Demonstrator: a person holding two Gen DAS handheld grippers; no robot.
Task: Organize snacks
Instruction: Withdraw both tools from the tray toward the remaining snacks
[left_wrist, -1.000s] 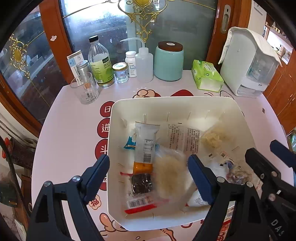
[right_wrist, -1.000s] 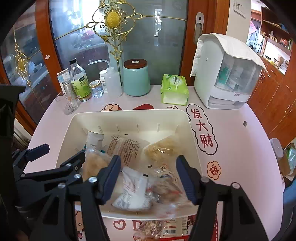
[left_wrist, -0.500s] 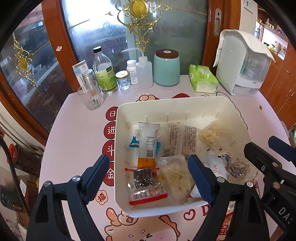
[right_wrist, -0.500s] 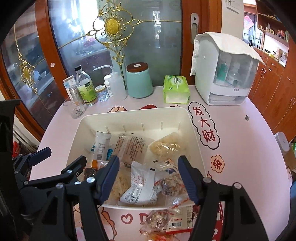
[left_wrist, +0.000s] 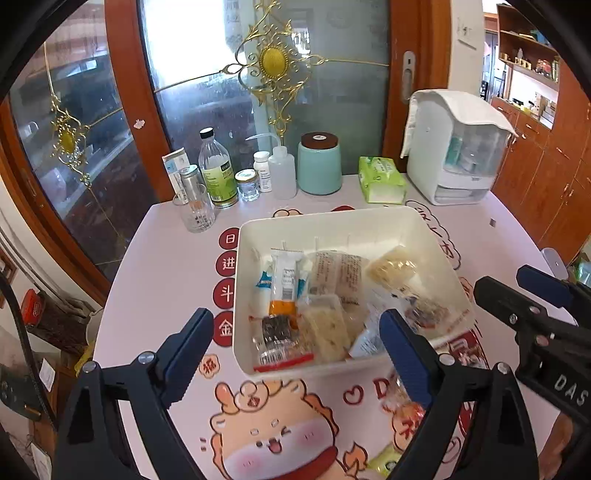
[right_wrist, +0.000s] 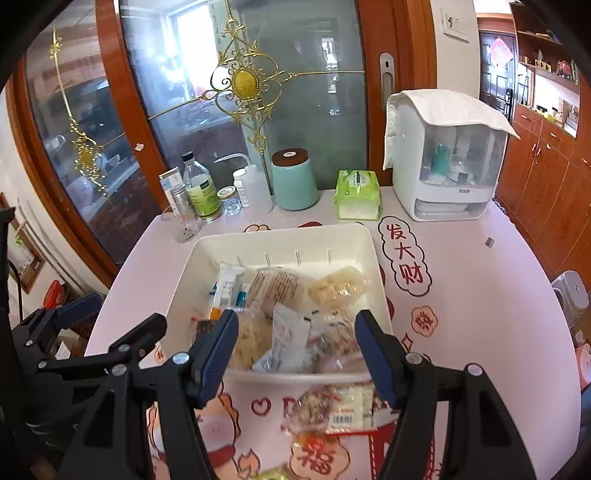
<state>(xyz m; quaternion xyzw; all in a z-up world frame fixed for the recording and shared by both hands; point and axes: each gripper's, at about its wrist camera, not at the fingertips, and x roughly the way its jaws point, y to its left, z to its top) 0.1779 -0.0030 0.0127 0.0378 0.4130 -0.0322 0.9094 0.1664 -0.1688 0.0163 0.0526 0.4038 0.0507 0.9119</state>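
Observation:
A white bin (left_wrist: 243, 280) (right_wrist: 373, 254) on the pink table holds several snack packets: a white-and-orange bar (left_wrist: 284, 284), a brown-printed pack (left_wrist: 338, 275), pale cracker bags (left_wrist: 393, 267) (right_wrist: 338, 286). A clear nut-bar packet (right_wrist: 332, 406) and a yellow-green packet (left_wrist: 384, 459) lie on the table in front of the bin. My left gripper (left_wrist: 295, 354) hovers over the bin's near edge, its jaws opening with nothing between them. My right gripper (right_wrist: 295, 354) hovers open above the bin's front rim, empty. Each gripper appears at the side of the other's view.
Along the back stand a glass (left_wrist: 197, 214), bottles (left_wrist: 218, 170), small jars, a squeeze bottle, a teal canister (left_wrist: 319, 164), a green tissue pack (left_wrist: 380, 179) and a white dispenser under a cloth (left_wrist: 456, 147). A glass door rises behind. The table edge drops off at left.
Both grippers have drawn back and risen from over the bin's contents to its front edge. More of the table and the loose packets in front now show. The left jaws have widened slightly.

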